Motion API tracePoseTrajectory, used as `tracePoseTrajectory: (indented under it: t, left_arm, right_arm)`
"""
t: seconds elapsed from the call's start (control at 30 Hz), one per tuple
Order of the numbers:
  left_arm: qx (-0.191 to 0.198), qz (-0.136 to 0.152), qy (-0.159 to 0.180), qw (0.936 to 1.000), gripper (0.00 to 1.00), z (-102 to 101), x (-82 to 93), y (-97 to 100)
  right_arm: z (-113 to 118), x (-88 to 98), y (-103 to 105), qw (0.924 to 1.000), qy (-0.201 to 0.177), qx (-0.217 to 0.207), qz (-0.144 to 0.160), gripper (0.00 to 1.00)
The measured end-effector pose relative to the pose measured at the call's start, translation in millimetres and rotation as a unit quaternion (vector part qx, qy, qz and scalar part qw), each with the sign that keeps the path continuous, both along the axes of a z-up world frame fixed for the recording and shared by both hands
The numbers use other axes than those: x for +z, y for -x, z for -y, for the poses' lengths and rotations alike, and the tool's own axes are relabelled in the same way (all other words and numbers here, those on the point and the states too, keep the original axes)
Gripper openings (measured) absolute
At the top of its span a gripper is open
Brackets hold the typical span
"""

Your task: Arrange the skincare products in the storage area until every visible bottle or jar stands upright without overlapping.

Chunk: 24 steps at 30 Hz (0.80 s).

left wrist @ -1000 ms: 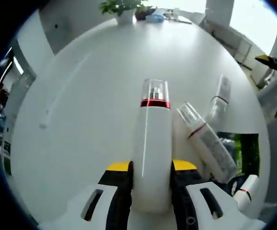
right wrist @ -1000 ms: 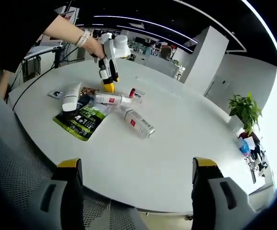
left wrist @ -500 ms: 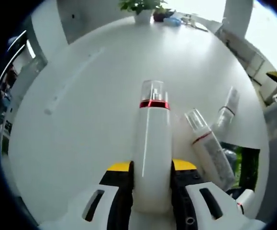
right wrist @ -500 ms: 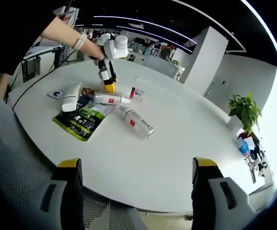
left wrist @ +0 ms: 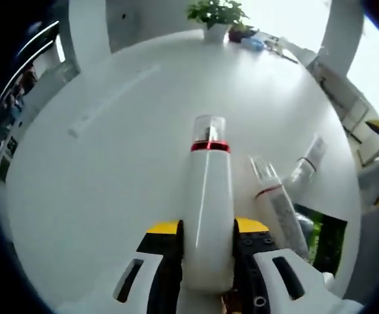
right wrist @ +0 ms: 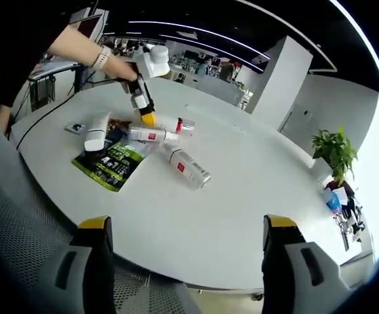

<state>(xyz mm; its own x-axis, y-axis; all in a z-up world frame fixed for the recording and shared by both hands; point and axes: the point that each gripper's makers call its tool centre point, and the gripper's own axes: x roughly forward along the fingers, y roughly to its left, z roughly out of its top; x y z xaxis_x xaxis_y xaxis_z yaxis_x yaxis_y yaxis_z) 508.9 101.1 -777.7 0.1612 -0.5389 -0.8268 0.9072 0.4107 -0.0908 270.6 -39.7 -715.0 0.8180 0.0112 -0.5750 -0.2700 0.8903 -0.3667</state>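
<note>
At the bottom centre of the left gripper view, the left hand-held gripper (left wrist: pixel 207 245) pinches a white pump bottle (left wrist: pixel 207 209) by its body, lifted over the white worktop (left wrist: pixel 110 170). To its right, 2 clear-capped bottles (left wrist: pixel 275 209) lie flat. Setting it down well likely means tilting the base level on bare worktop, away from them. The right hand-held gripper (right wrist: pixel 186 258) hangs spread.
</note>
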Motion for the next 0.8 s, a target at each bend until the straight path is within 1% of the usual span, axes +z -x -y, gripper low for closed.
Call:
tracePoseTrajectory:
  t: [0.3,0.5,0.53,0.63,0.7,0.8]
  left_arm:
    - [0.022,-0.001,0.027,0.9994,0.24,-2,9.0,-0.5]
    - [0.045,0.004,0.058,0.9973,0.24,-5,20.6,-6.9]
    - [0.047,0.004,0.060,0.9970,0.24,-7,20.3,-9.4]
    - [0.057,0.012,0.075,0.9954,0.24,-8,25.5,-13.5]
    - [0.064,0.016,0.085,0.9942,0.24,-8,29.0,-15.2]
    - [0.069,0.016,0.092,0.9933,0.24,-9,30.7,-15.4]
  right_arm:
    - [0,0.0,0,1.0000,0.002,0.001,-0.002,0.95]
    - [0,0.4,0,1.0000,0.004,0.005,-0.002,0.96]
    - [0,0.2,0,1.0000,0.004,0.005,-0.003,0.96]
    - [-1,-1.4,1,0.9999,0.005,0.007,-0.009,0.96]
    - [-1,-3.1,2,0.9998,0.009,0.011,-0.016,0.99]
    - [-1,-7.9,5,0.9988,0.026,0.020,-0.036,0.99]
